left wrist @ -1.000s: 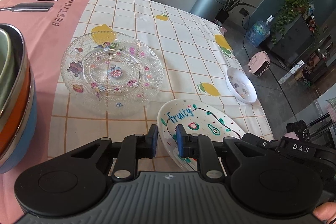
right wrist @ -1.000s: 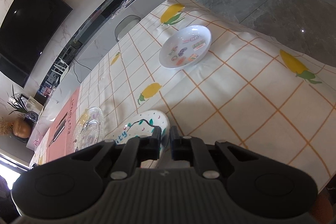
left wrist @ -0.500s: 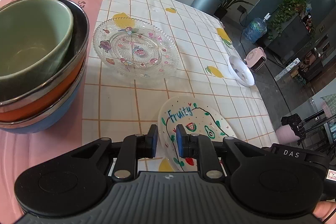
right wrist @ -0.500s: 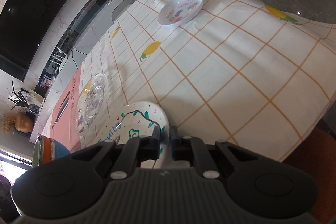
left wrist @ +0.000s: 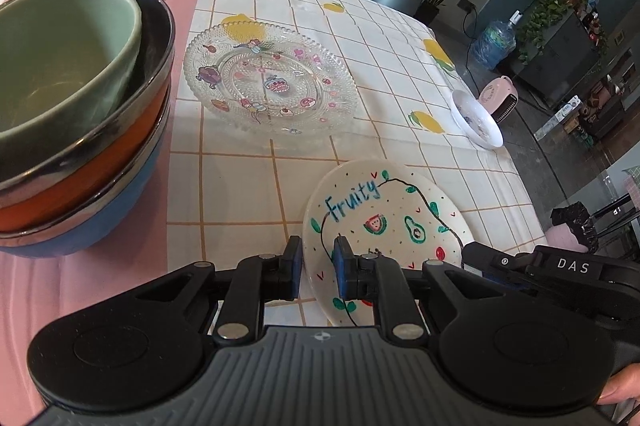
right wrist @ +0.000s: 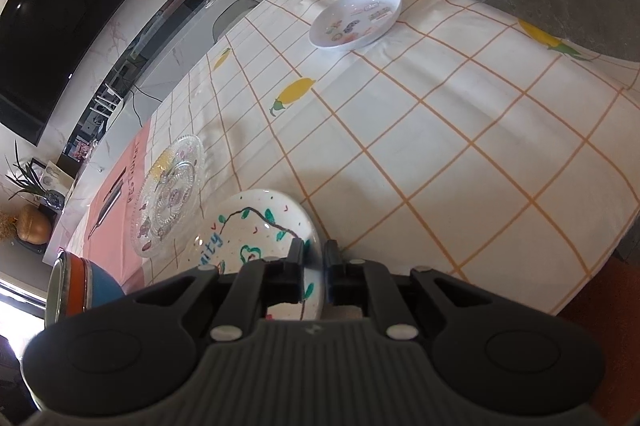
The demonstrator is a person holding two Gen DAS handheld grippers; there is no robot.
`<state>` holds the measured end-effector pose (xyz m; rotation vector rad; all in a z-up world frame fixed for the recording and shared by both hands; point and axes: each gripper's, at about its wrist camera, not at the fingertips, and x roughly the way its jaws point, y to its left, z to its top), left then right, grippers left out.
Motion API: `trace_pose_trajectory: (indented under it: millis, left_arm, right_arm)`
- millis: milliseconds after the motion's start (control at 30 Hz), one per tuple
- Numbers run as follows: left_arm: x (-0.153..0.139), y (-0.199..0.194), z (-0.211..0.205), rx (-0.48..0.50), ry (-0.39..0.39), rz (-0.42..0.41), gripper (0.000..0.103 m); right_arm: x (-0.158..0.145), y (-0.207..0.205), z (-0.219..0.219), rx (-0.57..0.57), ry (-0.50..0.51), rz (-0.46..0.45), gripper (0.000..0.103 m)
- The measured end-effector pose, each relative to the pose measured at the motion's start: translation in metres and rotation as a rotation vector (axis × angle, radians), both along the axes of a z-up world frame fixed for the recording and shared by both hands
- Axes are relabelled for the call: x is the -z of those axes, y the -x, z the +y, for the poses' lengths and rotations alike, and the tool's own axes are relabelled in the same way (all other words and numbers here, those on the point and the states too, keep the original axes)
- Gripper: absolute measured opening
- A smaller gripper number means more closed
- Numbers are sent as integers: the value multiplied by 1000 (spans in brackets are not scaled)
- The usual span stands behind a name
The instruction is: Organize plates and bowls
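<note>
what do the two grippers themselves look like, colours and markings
Both are matte black plastic: a ribbed grey-black body, two round discs, silver pivot screws. The left gripper has blue finger pads; the right gripper has dark fingers and white "DAS" lettering on its side. A bare fingertip shows at the left gripper's edge.

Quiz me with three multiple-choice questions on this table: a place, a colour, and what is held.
1. The green bowl sits: A) nested in the orange bowl B) on the floor C) in a sink.
2. The stack's bottom bowl is: A) yellow B) blue C) white.
3. The Fruity plate is: A) lying untouched B) broken C) gripped by both grippers.
Answers: 1 A, the orange bowl's rim surrounds it; 2 B, blue shows under the orange; 3 C, left gripper and right gripper each pinch its rim.
</note>
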<state>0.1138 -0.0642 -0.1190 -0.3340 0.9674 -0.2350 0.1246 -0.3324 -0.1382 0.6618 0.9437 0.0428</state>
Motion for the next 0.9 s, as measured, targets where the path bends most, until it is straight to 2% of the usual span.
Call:
trace_pose_trajectory:
  millis: [267,400,467,567,700,900]
  left_arm:
    - [-1,1,7,-17,37,14,20]
    - [-12,3,6,-19,17,-35,44]
    - [-17,3,6,-14,11,-52,46]
    - [-23,1,5,-17,-16,-59,50]
    - [-32,-3,4,-24,-44,-75,52]
    - [-37,-20,0,-40,-88,-33,52]
  right_arm:
    - [-1,0,2,-20,13,-12,13]
    - [-9,2,5,-34,40,-36,24]
    - [-16,3,8,-37,64,-54,30]
    - [-24,2,10,-44,76,-72,30]
    - [-35,-2,17,-70,82,-83,37]
    - [-42,-18,34,-130,108,-92,39]
